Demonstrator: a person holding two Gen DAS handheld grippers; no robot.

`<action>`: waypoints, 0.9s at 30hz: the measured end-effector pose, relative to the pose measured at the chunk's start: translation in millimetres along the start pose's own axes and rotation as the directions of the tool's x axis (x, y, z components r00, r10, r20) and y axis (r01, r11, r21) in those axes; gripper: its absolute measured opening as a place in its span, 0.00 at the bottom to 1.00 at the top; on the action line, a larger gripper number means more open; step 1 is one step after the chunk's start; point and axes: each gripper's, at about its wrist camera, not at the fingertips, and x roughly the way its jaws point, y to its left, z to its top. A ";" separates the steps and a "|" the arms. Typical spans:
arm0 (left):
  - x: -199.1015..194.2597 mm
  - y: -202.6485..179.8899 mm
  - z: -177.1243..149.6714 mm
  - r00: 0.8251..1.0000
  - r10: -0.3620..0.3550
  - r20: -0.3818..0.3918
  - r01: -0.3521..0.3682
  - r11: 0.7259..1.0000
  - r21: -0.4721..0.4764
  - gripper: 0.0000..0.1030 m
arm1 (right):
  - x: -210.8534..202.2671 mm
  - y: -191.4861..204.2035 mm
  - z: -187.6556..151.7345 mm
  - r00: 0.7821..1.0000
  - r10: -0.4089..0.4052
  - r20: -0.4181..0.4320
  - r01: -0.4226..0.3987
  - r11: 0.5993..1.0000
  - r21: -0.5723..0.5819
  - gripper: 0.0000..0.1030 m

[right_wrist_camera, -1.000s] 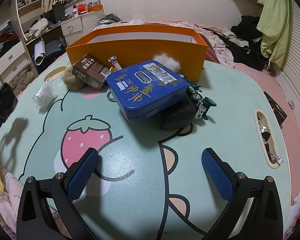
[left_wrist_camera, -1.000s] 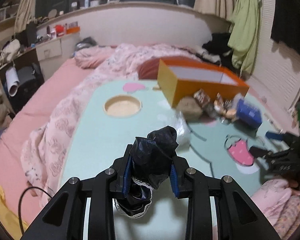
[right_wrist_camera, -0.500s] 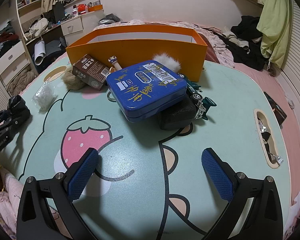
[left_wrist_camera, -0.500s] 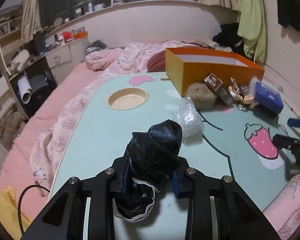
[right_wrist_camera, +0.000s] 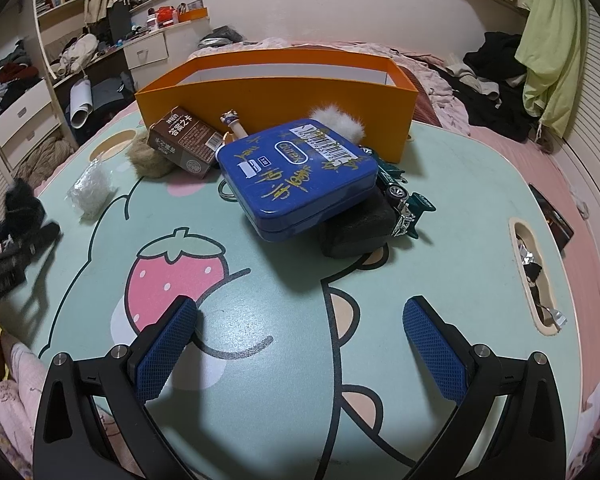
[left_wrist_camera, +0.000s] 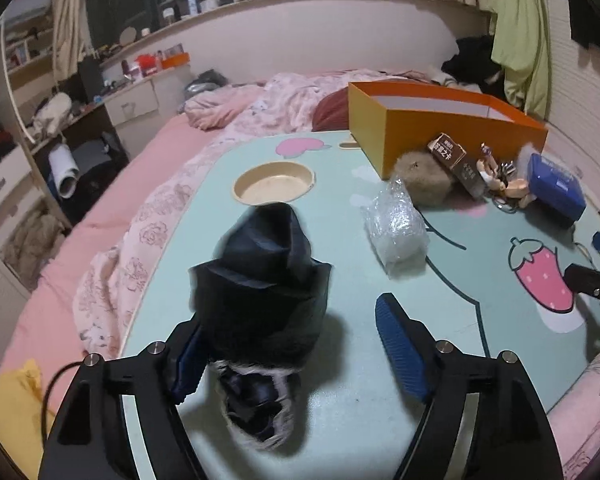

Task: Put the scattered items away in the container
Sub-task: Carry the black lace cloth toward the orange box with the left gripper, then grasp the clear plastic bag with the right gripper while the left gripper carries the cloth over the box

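A black cloth bundle with a lace trim sits between the fingers of my left gripper, low over the mint-green table. The jaws are opening: the right pad stands clear of the cloth, which leans on the left finger. The orange box stands at the table's far side. In front of it lie a blue tin, a brown carton, a furry brown ball, a toy car and a clear plastic bag. My right gripper hovers open over the table with nothing in it.
A round recess sits in the table beyond the cloth. A slot with foil wrappers is at the table's right edge. A black pouch lies under the tin. Pink bedding surrounds the table.
The left gripper's jaws have spread apart and let go of the black cloth, which has slumped to the left finger. The left view has tilted slightly. The right gripper has not moved.
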 end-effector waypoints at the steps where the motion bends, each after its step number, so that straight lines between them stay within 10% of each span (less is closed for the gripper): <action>1: 0.3 0.0 0.5 1.000 0.001 -0.009 -0.001 1.000 -0.001 0.82 | 0.4 0.3 0.1 1.000 0.000 -0.001 0.000 1.000 0.000 1.00; 9: 3.7 10.8 -1.1 0.995 -0.065 -0.070 0.059 0.994 -0.089 0.96 | -3.3 10.1 0.4 1.000 -0.012 -0.015 0.012 0.999 -0.033 1.00; 13: -1.6 16.3 -3.7 0.994 -0.107 -0.010 0.105 0.988 -0.114 0.44 | -5.8 13.1 0.3 0.999 -0.033 0.003 0.033 0.998 -0.054 1.00; 21: -29.3 38.4 1.4 0.972 -0.196 0.128 0.211 0.970 -0.121 0.35 | -50.1 51.1 2.2 0.982 0.090 0.168 -0.050 0.973 -0.224 0.84; 27: -43.9 68.7 8.1 0.973 -0.141 0.183 0.178 0.962 -0.205 0.35 | -34.5 123.3 59.7 0.955 0.292 0.048 -0.268 0.921 -0.283 0.84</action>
